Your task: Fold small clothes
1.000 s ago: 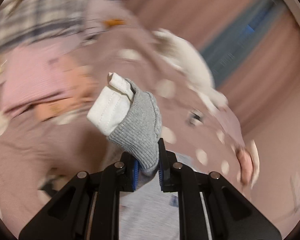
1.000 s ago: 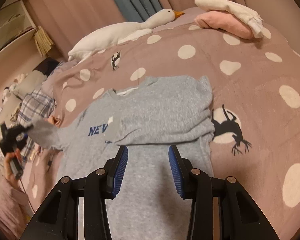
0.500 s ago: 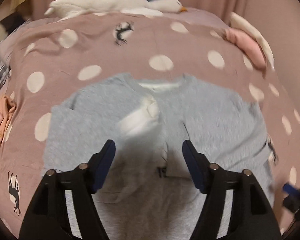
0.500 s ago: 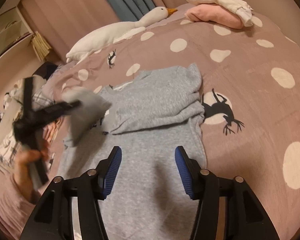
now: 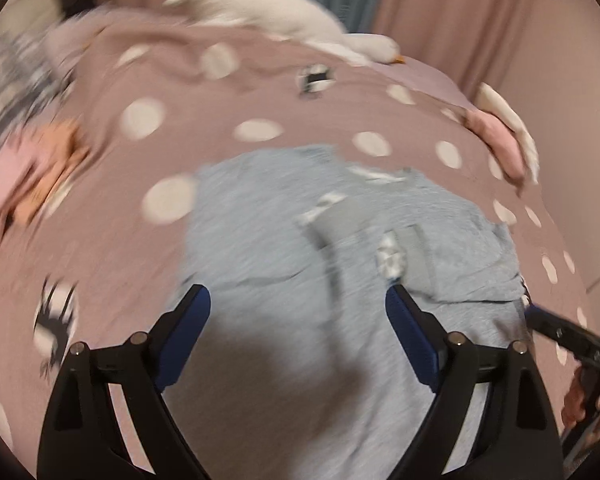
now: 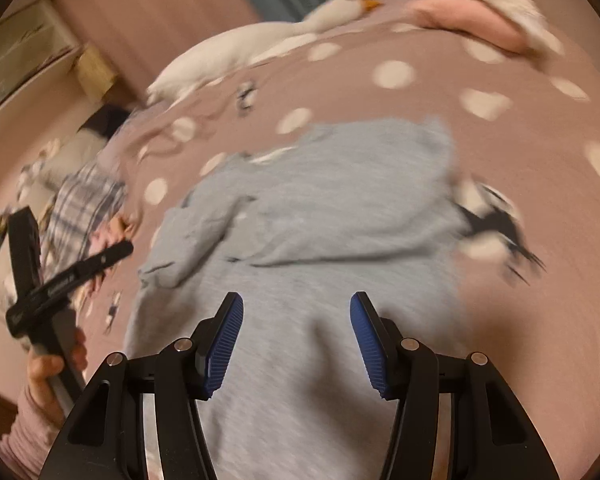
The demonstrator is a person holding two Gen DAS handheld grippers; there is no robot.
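The left tool (image 5: 298,320) fills the lower frame, its jaws opening wide with nothing pinched. The right tool (image 6: 296,340), lower centre, stands partly spread and empty. A hand (image 6: 46,372) grips a handle at lower left.

I see the grey sweatshirt (image 6: 340,216) spread flat on the bed, just ahead of and beneath my right gripper (image 6: 296,320). Both sleeves lie folded across its chest, collar at the far end, hem nearest me.
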